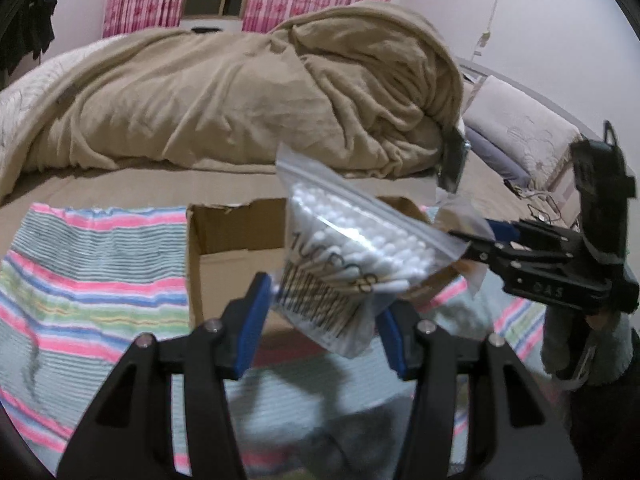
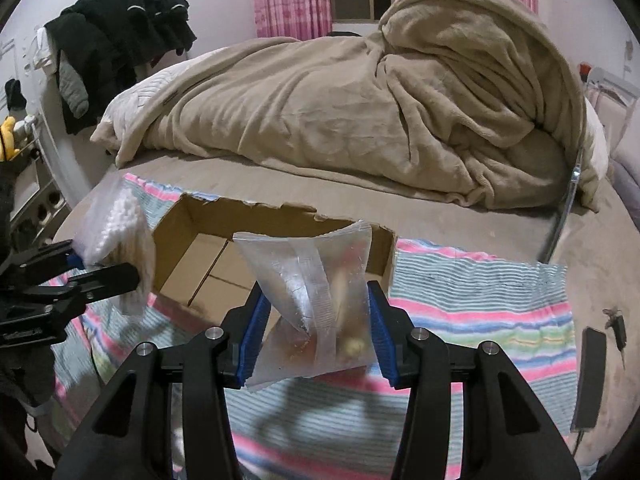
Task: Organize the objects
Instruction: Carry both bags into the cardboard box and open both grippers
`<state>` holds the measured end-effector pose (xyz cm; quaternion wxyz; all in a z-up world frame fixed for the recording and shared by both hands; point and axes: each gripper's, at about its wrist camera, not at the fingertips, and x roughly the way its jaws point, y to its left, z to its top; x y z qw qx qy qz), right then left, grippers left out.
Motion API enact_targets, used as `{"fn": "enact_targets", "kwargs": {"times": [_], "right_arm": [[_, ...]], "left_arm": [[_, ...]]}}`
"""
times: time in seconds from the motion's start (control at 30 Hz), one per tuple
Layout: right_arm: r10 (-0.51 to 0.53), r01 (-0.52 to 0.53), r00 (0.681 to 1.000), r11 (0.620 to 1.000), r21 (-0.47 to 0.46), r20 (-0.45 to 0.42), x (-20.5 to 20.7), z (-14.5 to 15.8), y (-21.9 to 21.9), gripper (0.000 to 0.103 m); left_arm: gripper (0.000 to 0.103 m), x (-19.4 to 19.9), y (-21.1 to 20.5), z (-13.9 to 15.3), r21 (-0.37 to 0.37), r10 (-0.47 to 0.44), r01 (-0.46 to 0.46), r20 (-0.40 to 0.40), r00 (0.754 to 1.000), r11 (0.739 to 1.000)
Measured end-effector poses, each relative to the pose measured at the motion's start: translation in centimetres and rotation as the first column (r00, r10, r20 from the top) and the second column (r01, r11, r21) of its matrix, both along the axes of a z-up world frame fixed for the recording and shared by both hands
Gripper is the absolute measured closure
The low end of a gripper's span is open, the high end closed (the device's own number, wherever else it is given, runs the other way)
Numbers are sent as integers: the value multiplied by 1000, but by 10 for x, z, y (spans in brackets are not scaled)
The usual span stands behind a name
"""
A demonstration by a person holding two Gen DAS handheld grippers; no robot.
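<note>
My left gripper (image 1: 324, 320) is shut on a clear zip bag of white cotton swabs (image 1: 352, 256) and holds it above the open cardboard box (image 1: 236, 248). My right gripper (image 2: 316, 320) is shut on a clear plastic bag (image 2: 316, 292) with small yellowish items inside, held over the near edge of the box (image 2: 200, 256). The right gripper also shows in the left wrist view (image 1: 480, 240), at the right beside the swab bag. The left gripper shows in the right wrist view (image 2: 100, 272) at the left with the swab bag (image 2: 120, 236).
The box sits on a striped pink, blue and green towel (image 1: 88, 272) spread on the bed. A rumpled tan blanket (image 2: 360, 100) lies behind. Dark clothes (image 2: 120, 28) hang at the far left. A dark flat device (image 2: 588, 380) and a cable lie at the towel's right.
</note>
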<state>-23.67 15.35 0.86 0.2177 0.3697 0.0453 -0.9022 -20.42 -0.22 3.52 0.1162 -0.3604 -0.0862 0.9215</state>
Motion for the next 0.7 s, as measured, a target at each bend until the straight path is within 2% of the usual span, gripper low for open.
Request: {"fn": "enact_targets", "kwargs": {"times": [0.2,0.37,0.43,0.57,0.63,0.7], "right_arm": [[-2,2,1000,1000,-6,16,-21,-10,-9,52],[-26,26,999,1000,-16,37,-37,-21,-12,51],[-32,33,999,999,-17,39,-40,-25,-11,50],[-38,40,999,998,-55,37,-41,-26,-4,28],[-44,45,999,997,-65,24,-36,-22,-1,27],[-44,44,999,997,-71,13,-30,-16,0,27]], "left_arm": [[51,-35,-4,-24,11,-2,1,77,997,1000],[50,-49,-4,-39,-8,11,-10,116,993,1000],[45,-49,-5,-41,-11,17,-16,119,993,1000],[38,-43,-7,-38,-14,35,-34,110,993,999],[32,-37,-8,-33,-17,42,-41,102,994,999],[30,-29,-7,-26,-15,38,-37,88,995,999]]}}
